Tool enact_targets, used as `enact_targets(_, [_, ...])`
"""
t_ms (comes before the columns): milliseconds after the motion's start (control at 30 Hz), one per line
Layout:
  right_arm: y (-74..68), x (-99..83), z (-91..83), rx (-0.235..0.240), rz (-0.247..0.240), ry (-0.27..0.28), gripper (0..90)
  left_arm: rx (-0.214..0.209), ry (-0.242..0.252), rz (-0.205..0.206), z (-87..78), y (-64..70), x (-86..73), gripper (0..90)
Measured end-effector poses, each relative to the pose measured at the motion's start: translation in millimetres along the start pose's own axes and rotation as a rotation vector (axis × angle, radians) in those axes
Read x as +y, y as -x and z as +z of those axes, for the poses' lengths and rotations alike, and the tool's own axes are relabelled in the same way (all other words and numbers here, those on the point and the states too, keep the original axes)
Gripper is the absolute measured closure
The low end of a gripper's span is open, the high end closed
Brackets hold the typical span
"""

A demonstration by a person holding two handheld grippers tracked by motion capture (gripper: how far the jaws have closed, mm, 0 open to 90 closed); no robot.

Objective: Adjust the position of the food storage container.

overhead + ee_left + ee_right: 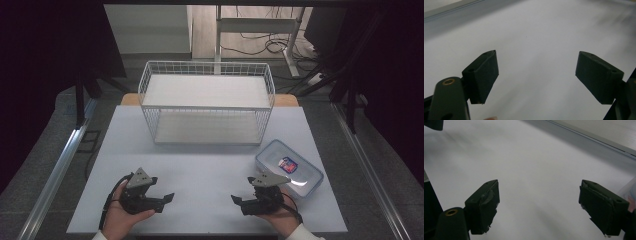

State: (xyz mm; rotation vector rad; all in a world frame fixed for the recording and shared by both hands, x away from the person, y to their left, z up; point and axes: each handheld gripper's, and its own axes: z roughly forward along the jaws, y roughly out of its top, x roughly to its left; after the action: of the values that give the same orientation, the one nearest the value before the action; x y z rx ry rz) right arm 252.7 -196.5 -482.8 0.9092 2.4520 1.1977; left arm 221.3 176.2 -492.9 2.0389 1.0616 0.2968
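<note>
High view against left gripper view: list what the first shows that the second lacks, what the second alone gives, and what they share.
High view alone: the white wire rack at the back of the table, the clear lidded box to the right, the right gripper and both hands. Left gripper view alone: a close look at the black pads, set wide apart with nothing between them. Shared: the white tabletop and the left gripper.
</note>
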Motion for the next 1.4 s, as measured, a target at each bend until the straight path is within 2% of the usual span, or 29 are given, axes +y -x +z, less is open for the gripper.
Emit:
enact_targets(167, [2.0, 0.7, 0.1, 0.008, 0.014, 0.004, 16.7, -0.008, -0.005, 0.017, 2.5, 2.2, -1.0, 18.7])
enact_targets(267, [2.5, 2.3, -0.1, 0.021, 0.028, -0.025, 16.7, -0.005, -0.006, 0.020, 1.7, 3.4, -1.7, 18.7])
enact_targets(467, [-3.4, 4.7, -3.6, -0.007, 0.008, -0.042, 16.4, 0.010, 0.008, 0.049, -2.6, 8.1, -1.0, 18.9])
enact_targets(633, [-3.2, 11.0, -6.2, -0.016, 0.002, -0.041, 16.6, 0.006, 0.020, 0.054, -6.7, 11.2, -2.7, 19.0])
enact_targets(767, [-0.2, 17.0, -8.8, -0.014, -0.004, -0.040, 17.3, 0.008, 0.026, 0.059, -6.6, 10.6, -0.3, 19.0])
enact_targets(900, [5.2, 18.3, -12.2, -0.019, 0.015, -0.029, 18.6, 0.006, 0.024, 0.063, -4.8, 9.0, 0.5, 19.2])
enact_targets(967, [6.8, 20.6, -11.2, -0.021, 0.017, -0.042, 18.7, 0.008, 0.021, 0.064, -3.8, 8.0, 0.7, 19.3])
enact_targets(1033, [6.9, 25.3, -10.5, -0.028, -0.002, -0.054, 18.2, 0.012, 0.022, 0.058, -4.0, 7.3, 1.8, 19.3])
enact_targets(1067, [11.2, 32.2, -12.9, -0.032, 0.001, -0.061, 17.9, 0.015, 0.026, 0.057, -4.9, 7.2, 2.3, 19.4])
enact_targets(1167, [16.0, 38.5, -16.4, -0.027, 0.005, -0.075, 17.1, 0.016, 0.034, 0.051, -6.7, 8.1, 2.5, 19.4])
enact_targets(1200, [21.9, 45.1, -20.8, -0.047, -0.015, -0.102, 17.2, 0.015, 0.031, 0.049, -6.0, 7.9, 2.2, 19.4])
enact_targets(1233, [21.9, 45.1, -20.8, -0.047, -0.015, -0.102, 17.2, 0.015, 0.031, 0.049, -6.0, 7.9, 2.2, 19.4])
enact_targets(1267, [31.1, 51.1, -26.1, -0.070, -0.008, -0.096, 18.0, 0.018, 0.034, 0.051, -5.2, 8.1, 2.0, 19.7])
enact_targets(1300, [31.1, 51.1, -26.1, -0.070, -0.008, -0.096, 18.0, 0.018, 0.034, 0.051, -5.2, 8.1, 2.0, 19.7])
enact_targets(1333, [43.7, 56.6, -31.0, -0.092, 0.013, -0.094, 19.0, 0.014, 0.041, 0.055, -5.2, 9.1, 2.4, 19.6])
enact_targets(1367, [43.7, 56.6, -31.0, -0.092, 0.013, -0.094, 19.0, 0.014, 0.041, 0.055, -5.2, 9.1, 2.4, 19.5])
enact_targets(1400, [58.0, 61.4, -35.2, -0.110, 0.037, -0.089, 21.2, 0.009, 0.048, 0.063, -4.7, 10.1, 2.6, 19.4])
